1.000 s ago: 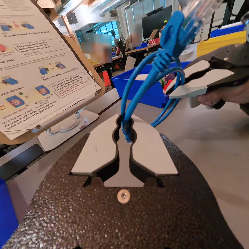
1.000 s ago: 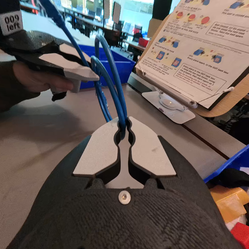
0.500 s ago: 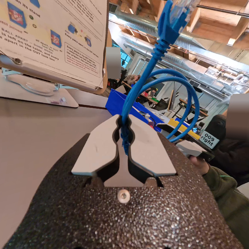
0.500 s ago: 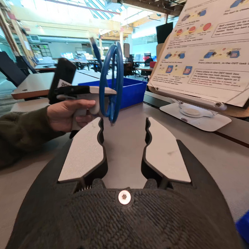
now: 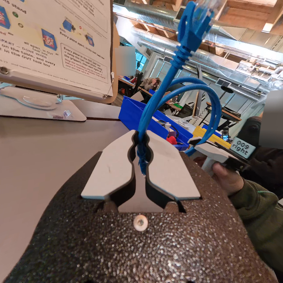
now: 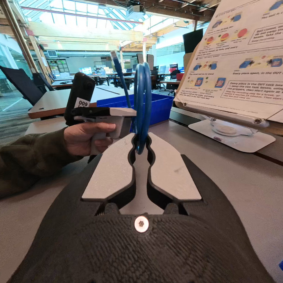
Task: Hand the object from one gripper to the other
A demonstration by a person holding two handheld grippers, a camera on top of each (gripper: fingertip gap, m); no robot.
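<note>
The blue network cable (image 5: pixel 153 105) sits pinched in my left gripper (image 5: pixel 141 138), a thin, glossy cord coiled into loops. In the left wrist view I see its strands bunched in the notch between the pale fingers (image 5: pixel 113 166), which press in on them near the tips. One end rises straight up to a ribbed blue boot and a clear plastic plug (image 5: pixel 203 9) — blurred at the top edge. Two loops arc off to the right and drop toward the right gripper (image 5: pixel 197 144), held low beside mine by a hand (image 5: pixel 226 179) in an olive sleeve. Behind it sits a blue bin (image 5: pixel 134 113), and an instruction sheet on a stand (image 5: pixel 53 38) leans at upper left.

In the right wrist view, the coil (image 6: pixel 143 107) stands edge-on, a narrow upright hoop whose bottom dips between my right gripper's (image 6: pixel 141 137) fingertips. The fingers are drawn close around it — whether they actually press it I cannot tell. The left gripper (image 6: pixel 133 112) grips the bundle from the left, above the grey table (image 6: pixel 229 183).
</note>
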